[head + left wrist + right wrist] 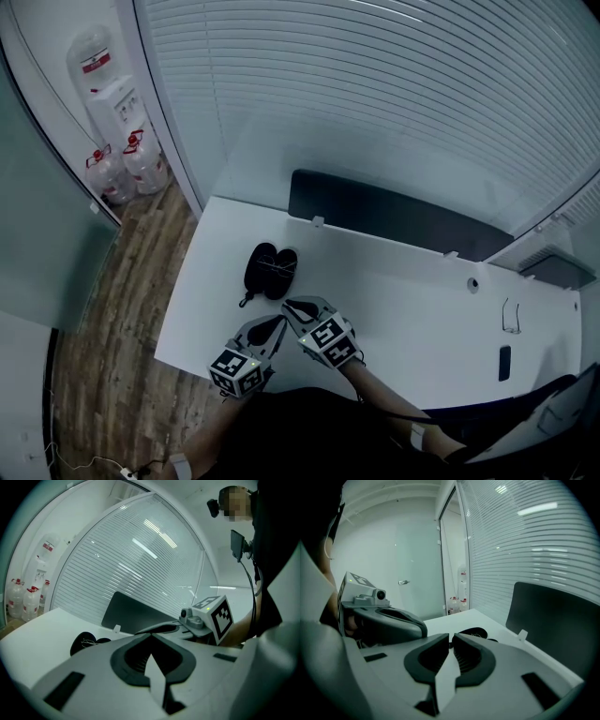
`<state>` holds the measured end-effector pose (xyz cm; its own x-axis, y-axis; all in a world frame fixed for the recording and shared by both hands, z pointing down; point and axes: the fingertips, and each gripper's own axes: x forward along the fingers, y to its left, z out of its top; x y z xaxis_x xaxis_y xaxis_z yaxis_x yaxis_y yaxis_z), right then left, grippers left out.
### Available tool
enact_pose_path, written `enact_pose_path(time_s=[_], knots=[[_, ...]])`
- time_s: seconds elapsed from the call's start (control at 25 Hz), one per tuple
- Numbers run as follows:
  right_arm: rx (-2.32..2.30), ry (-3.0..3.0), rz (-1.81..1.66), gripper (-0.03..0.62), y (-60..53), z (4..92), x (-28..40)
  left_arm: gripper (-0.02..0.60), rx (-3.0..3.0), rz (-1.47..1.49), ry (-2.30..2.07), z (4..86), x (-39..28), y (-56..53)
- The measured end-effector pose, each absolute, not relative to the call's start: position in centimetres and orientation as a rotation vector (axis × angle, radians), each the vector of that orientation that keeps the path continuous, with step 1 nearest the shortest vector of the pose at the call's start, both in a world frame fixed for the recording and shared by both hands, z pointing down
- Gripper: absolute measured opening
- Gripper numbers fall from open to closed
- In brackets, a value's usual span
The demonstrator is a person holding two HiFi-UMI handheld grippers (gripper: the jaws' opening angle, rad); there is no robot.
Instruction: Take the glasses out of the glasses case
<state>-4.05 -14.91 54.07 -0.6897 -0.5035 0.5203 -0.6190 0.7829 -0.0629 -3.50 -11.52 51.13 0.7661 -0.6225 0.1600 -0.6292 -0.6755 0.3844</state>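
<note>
A white desk (412,309) stands below slatted blinds (394,103). The case (270,270) lies open near its left end, with the glasses (274,266) inside, seemingly ready for lifting. The left claw (275,324) and right claw (292,306) are clenched on nothing, near the case but not touching it.

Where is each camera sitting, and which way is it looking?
Head view: on the person's head, looking steeply down at the white table and the open black oval glasses case; both forearms, the left gripper and the right gripper show.
Left gripper view: rides on the left gripper, looking along its shut fingers toward the window blinds; the right gripper shows.
Right gripper view: rides on the right gripper, looking along its shut fingers toward a glass door; the left gripper shows.
Shared: both gripper views catch the case.
</note>
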Motion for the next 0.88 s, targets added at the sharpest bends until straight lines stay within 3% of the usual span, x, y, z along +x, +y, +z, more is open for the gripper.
enact_pose_path(time_s=[0.88], knots=[[0.761, -2.330, 0.314, 0.078, -19.9, 57.6, -4.9, 0.006, 2.443, -0.022, -0.867, 53.9, -3.8, -14.3]])
